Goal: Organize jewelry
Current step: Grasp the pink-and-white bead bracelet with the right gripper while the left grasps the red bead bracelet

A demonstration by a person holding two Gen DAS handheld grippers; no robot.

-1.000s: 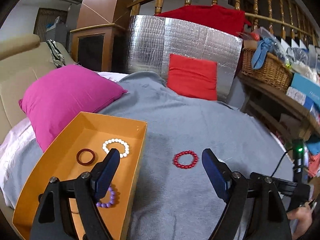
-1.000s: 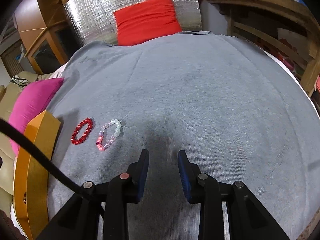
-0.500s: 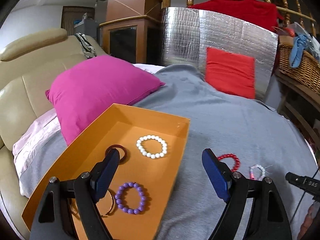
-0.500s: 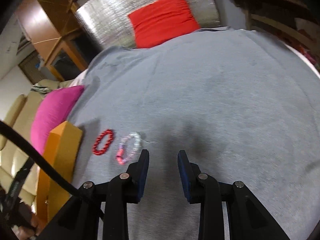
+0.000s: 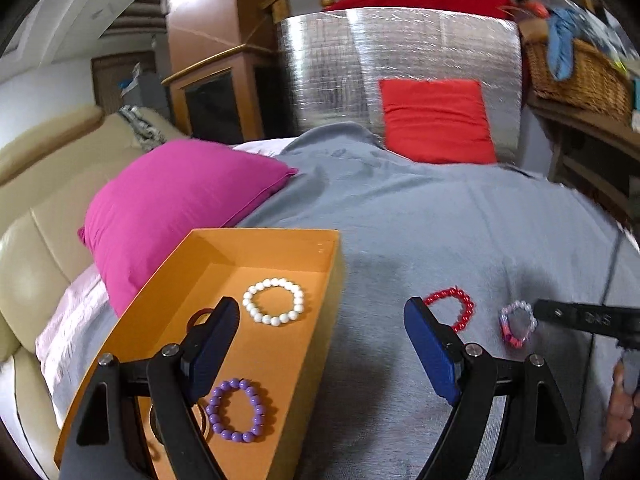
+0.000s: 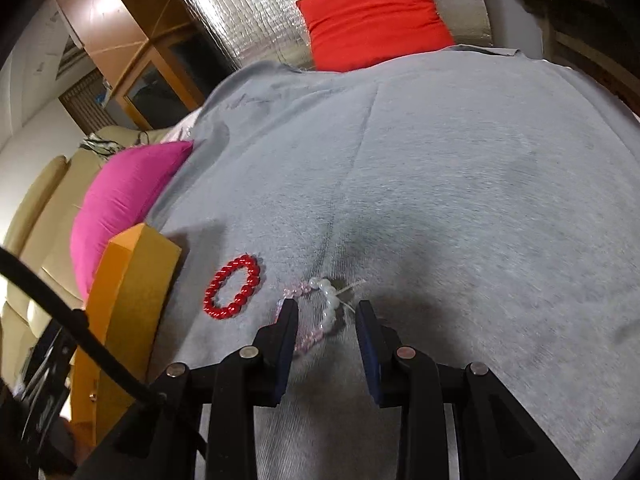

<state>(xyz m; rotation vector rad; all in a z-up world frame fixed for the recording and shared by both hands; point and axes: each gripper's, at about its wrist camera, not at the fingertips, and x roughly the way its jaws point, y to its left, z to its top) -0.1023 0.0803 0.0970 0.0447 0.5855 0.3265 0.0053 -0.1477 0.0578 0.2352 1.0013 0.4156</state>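
Observation:
An orange tray [image 5: 280, 236] holds a white bead bracelet [image 5: 274, 301], a purple bead bracelet [image 5: 237, 410] and a dark red ring [image 5: 199, 317] partly behind my left finger. My left gripper [image 5: 320, 320] is open and empty, straddling the tray's right wall. On the grey blanket lie a red bead bracelet [image 5: 460, 312] [image 6: 232, 286] and a pink-and-clear bead bracelet [image 5: 516, 324] [image 6: 320, 312]. My right gripper [image 6: 326, 308] is open, its fingers either side of the pink-and-clear bracelet, just above it.
A magenta pillow [image 5: 176, 200] lies behind the tray on a beige sofa [image 5: 36, 232]. A red cushion [image 5: 436, 124] leans on a silver foil panel [image 5: 332, 72] at the back. A wicker basket [image 5: 576, 72] stands on a shelf at right.
My right gripper moved left and forward until the pink-and-clear bracelet sits between its fingers. My left gripper swung left toward the tray, then slightly back right, still open.

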